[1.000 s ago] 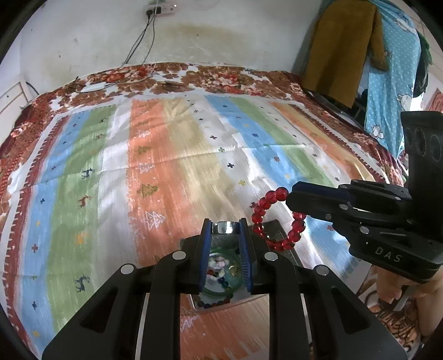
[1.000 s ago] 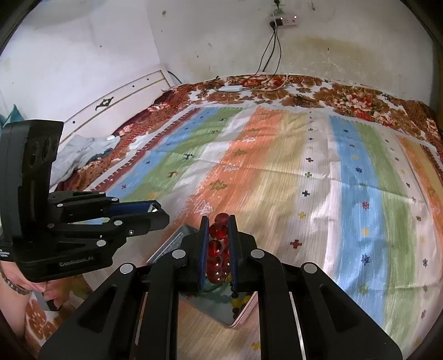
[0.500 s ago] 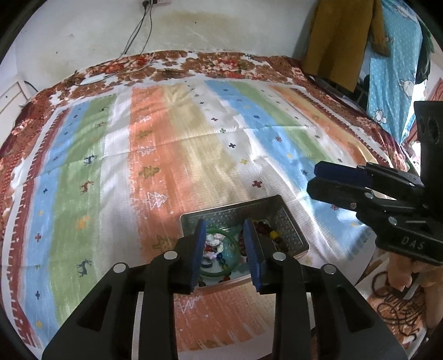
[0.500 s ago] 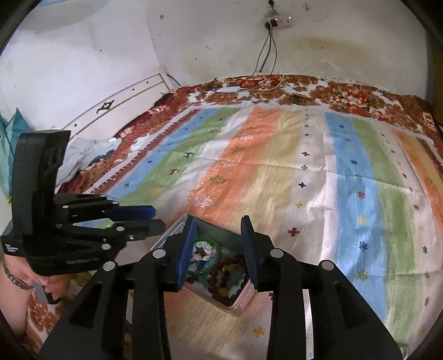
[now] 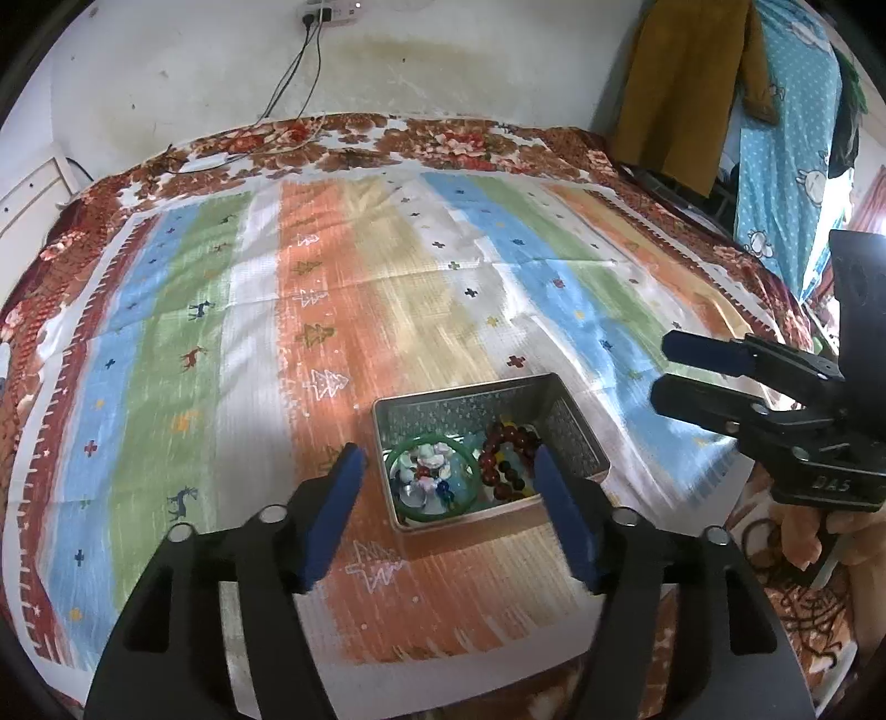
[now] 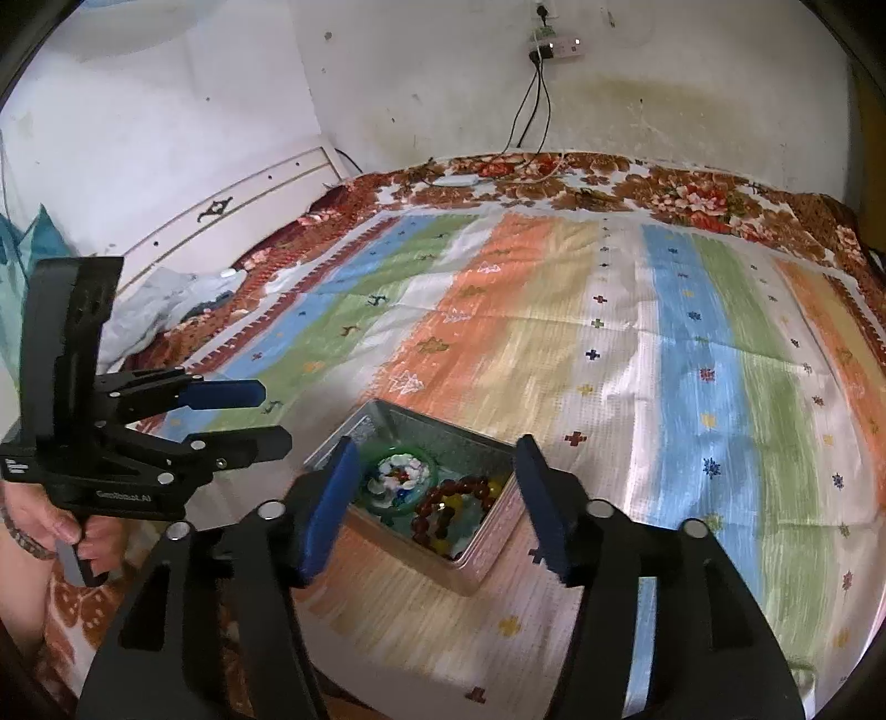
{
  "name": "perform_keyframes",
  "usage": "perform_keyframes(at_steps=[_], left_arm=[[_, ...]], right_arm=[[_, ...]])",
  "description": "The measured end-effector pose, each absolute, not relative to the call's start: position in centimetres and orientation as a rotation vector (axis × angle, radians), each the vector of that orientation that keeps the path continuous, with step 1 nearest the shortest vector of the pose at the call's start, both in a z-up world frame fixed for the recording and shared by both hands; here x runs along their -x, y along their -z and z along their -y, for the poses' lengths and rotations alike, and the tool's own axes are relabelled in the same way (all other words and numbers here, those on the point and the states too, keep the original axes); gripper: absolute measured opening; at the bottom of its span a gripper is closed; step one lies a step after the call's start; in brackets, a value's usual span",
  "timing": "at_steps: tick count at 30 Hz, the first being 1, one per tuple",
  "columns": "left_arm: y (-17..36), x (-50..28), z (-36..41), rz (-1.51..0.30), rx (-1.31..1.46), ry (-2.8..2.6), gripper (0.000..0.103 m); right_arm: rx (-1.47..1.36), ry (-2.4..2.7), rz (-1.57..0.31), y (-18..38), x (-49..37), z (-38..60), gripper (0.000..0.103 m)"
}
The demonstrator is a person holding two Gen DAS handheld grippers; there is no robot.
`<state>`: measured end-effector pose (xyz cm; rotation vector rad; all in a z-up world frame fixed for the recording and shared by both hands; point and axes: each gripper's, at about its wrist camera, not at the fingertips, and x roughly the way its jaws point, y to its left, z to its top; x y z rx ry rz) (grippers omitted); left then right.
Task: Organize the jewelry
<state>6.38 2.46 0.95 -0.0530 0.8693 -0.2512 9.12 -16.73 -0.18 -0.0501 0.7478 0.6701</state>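
A silver metal tin (image 5: pixel 576 426) sits on the striped blanket. In it lie a green bangle (image 5: pixel 396 459), a red bead bracelet (image 5: pixel 498 448) and several small coloured pieces. My left gripper (image 5: pixel 447 459) hovers short of the tin with its jaws opening and nothing between them. My right gripper (image 5: pixel 664 370) floats to the tin's right, jaws also opening and empty. In the right wrist view the tin (image 6: pixel 482 559), the bangle (image 6: pixel 433 471) and the bracelet (image 6: pixel 459 490) show beyond my right gripper (image 6: pixel 436 446). There my left gripper (image 6: pixel 271 418) is off to the left.
The striped blanket (image 5: pixel 332 277) covers a bed against a white wall. A power strip (image 6: pixel 554 44) with hanging cables is on the wall. Clothes (image 5: pixel 686 83) hang at the right. A white headboard (image 6: pixel 232 205) runs along the left. A person's hand (image 6: pixel 50 520) grips the left gripper's handle.
The red bracelet left the right gripper and now lies in the tin. Both grippers have gone from nearly shut to wide open and have drawn back from the tin.
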Motion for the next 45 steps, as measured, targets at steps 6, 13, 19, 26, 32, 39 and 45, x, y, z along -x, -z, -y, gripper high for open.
perform_keyframes(at_steps=[6, 13, 19, 26, 32, 39, 45], left_arm=[[-1.3, -5.5, -2.7, -0.848, 0.078, 0.239, 0.087], [-1.4, -4.4, -2.4, -0.822, 0.060, 0.220, 0.096], [-1.4, -3.7, -1.8, -0.807, 0.026, 0.192, 0.097], [-1.8, -2.9, -1.5, -0.781, 0.015, 0.186, 0.097], [-2.0, -2.1, -1.7, -0.765, 0.052, 0.215, 0.097], [-1.8, -1.9, -1.7, -0.769, 0.072, 0.222, 0.097], [-1.5, -2.0, -1.5, -0.778, 0.051, 0.204, 0.097]], right_arm=[[0.070, -0.670, -0.748, 0.7, -8.0, 17.1, 0.073], [0.055, -0.666, -0.731, 0.6, -7.3, 17.7, 0.089], [0.053, -0.661, -0.716, 0.6, -6.6, 17.9, 0.093], [0.054, -0.653, -0.708, 0.8, -5.8, 18.3, 0.093], [0.058, -0.659, -0.706, 0.9, -5.4, 18.4, 0.093], [0.076, -0.678, -0.710, 1.1, -5.0, 18.1, 0.093], [0.072, -0.679, -0.707, 1.2, -4.9, 18.2, 0.093]])
